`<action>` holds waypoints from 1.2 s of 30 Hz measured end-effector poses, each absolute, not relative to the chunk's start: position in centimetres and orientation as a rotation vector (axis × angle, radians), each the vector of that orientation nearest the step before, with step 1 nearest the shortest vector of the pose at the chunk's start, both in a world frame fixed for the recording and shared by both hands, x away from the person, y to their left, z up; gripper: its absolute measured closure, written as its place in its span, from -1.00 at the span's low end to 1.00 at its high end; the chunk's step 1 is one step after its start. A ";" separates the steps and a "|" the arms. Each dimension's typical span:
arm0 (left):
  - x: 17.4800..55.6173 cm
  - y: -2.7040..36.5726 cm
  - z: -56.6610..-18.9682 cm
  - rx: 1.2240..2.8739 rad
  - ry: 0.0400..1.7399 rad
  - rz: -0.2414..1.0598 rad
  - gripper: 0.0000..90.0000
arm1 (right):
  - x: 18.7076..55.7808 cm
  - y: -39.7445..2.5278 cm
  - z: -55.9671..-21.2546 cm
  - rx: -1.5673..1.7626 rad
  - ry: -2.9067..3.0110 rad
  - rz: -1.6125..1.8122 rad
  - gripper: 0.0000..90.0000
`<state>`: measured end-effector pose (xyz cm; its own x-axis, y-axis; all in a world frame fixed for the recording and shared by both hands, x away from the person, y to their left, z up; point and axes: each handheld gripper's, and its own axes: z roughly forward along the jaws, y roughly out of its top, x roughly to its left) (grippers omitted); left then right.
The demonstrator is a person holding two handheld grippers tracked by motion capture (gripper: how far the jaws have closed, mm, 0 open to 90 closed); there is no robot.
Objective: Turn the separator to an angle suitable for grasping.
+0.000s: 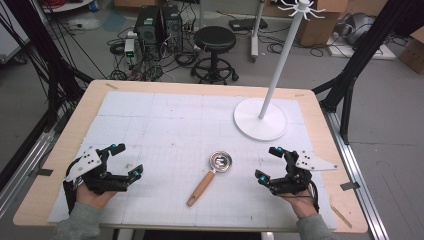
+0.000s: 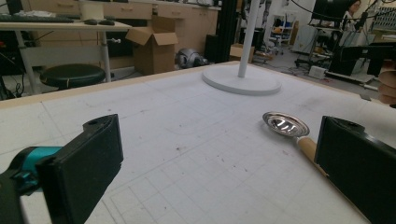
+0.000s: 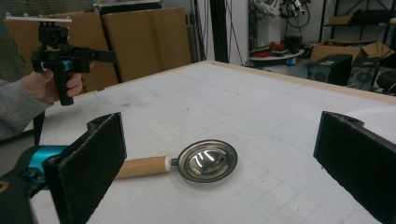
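A small metal strainer-like scoop with a wooden handle lies on the white mat near the table's front middle, bowl toward the back. It also lies ahead of the left gripper's jaws and between the right gripper's jaws. My left gripper hovers at the front left, open and holding nothing. At the front right my right gripper is open too, a hand's width from the scoop. In the right gripper view the other hand holds the left gripper farther off.
A white stand with a round base and tall pole rises at the back right of the mat. Beyond the table's far edge are a black stool, computer towers and cables on the floor. Black frame posts flank the table.
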<state>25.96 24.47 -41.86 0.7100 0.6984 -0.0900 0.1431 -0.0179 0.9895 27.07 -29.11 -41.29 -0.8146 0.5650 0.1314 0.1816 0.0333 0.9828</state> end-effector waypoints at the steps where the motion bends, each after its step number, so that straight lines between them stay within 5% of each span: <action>1: 26.0 24.4 -41.9 1.554 0.715 0.502 -0.96 | 27.1 -29.1 -41.3 0.759 2.023 1.842 -0.97; 8: 25.9 24.3 -41.9 1.566 0.707 0.509 -0.96 | 26.9 -29.0 -41.0 0.705 2.065 1.852 -0.58; 21: 25.9 24.4 -42.0 1.567 0.713 0.509 -0.96 | 26.8 -27.8 -40.3 0.739 2.187 1.840 0.55; 30: 25.6 24.6 -42.1 1.566 0.718 0.510 -0.96 | 27.4 -26.2 -40.1 0.752 2.266 1.784 0.99; 36: 25.5 24.8 -42.3 1.566 0.723 0.511 -0.96 | 27.9 -25.1 -40.2 0.772 2.296 1.730 1.00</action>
<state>25.47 24.76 -42.28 0.7029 0.7058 -0.0881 0.1525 -0.0286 0.9879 27.86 -25.13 -40.18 -0.8528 0.4926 0.1734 0.3025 0.1953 0.9329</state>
